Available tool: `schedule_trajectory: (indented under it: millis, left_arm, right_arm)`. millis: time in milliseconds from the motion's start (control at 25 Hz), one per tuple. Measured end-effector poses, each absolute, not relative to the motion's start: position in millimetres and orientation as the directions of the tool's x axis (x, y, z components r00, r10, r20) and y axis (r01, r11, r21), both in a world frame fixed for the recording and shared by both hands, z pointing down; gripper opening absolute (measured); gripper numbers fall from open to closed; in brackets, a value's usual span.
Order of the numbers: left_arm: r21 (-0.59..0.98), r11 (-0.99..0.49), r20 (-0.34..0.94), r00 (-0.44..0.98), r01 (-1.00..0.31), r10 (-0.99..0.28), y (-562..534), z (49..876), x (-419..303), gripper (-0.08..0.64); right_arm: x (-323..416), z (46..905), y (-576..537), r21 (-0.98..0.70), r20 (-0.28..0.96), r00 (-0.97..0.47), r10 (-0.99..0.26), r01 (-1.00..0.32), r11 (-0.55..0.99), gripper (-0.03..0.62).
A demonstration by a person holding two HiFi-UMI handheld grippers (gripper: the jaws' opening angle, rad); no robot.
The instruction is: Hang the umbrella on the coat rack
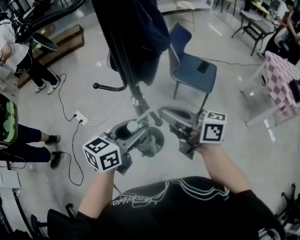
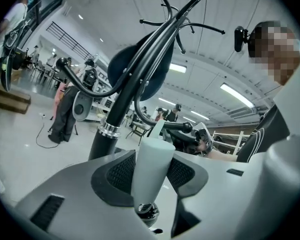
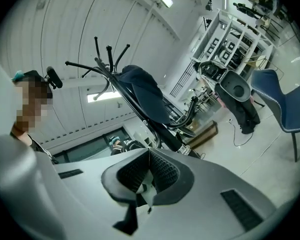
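Observation:
The black coat rack (image 1: 135,101) stands just ahead of me with a dark navy garment (image 1: 145,29) hanging on it; one curved hook (image 1: 110,87) juts out to the left. My left gripper (image 1: 140,129) holds the umbrella's white, round handle (image 2: 150,164). The pads lie against both of its sides, and a thinner white part (image 1: 149,116) runs on toward the right gripper. My right gripper (image 1: 165,116) is shut beside the pole. Its pads (image 3: 149,171) meet, with only a thin pale sliver at their base, and I cannot tell what that is. The rest of the umbrella is hidden.
The rack's round grey base (image 1: 152,141) sits on the floor under my hands. Right of the rack is a blue chair (image 1: 192,69), with a checked table (image 1: 285,84) further right. A power strip with cables (image 1: 80,116) lies to the left, near standing people (image 1: 20,49).

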State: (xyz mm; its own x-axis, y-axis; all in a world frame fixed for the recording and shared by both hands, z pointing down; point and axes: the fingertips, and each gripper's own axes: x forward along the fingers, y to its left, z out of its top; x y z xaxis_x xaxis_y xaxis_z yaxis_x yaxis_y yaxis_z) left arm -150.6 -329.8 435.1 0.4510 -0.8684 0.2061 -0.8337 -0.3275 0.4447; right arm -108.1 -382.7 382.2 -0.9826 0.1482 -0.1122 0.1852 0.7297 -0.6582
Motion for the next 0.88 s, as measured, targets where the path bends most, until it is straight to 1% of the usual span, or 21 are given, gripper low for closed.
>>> schedule_trajectory:
  millis: [200, 480, 560, 720, 880]
  left_arm:
    - [0.458, -0.310, 0.221, 0.444, -0.833, -0.868, -332.7, 447.6, -155.6, 0.170]
    - [0.449, -0.311, 0.260, 0.455, -0.838, -0.852, -333.8, 466.3, -152.3, 0.175]
    - [0.452, -0.307, 0.267, 0.456, -0.837, -0.849, -336.3, 471.7, -152.9, 0.176]
    - [0.465, -0.266, 0.346, 0.450, -0.844, -0.823, -336.6, 501.9, -156.5, 0.181]
    - [0.507, -0.253, 0.319, 0.452, -0.824, -0.833, -341.3, 510.3, -154.9, 0.212]
  right_arm:
    - [-112.7, 390.0, -381.5, -0.710, -0.181, -0.969, 0.169, 0.248, 0.659, 0.017]
    - [-108.8, 393.3, -385.1, -0.735, -0.204, -0.966, 0.158, 0.258, 0.628, 0.017]
    - [-104.4, 394.8, -387.0, -0.741, -0.202, -0.969, 0.143, 0.247, 0.624, 0.017]
    - [-88.8, 405.3, -394.8, -0.767, -0.189, -0.978, 0.089, 0.203, 0.608, 0.017]
    - [-76.9, 412.1, -401.2, -0.793, -0.200, -0.979, 0.040, 0.186, 0.581, 0.017]
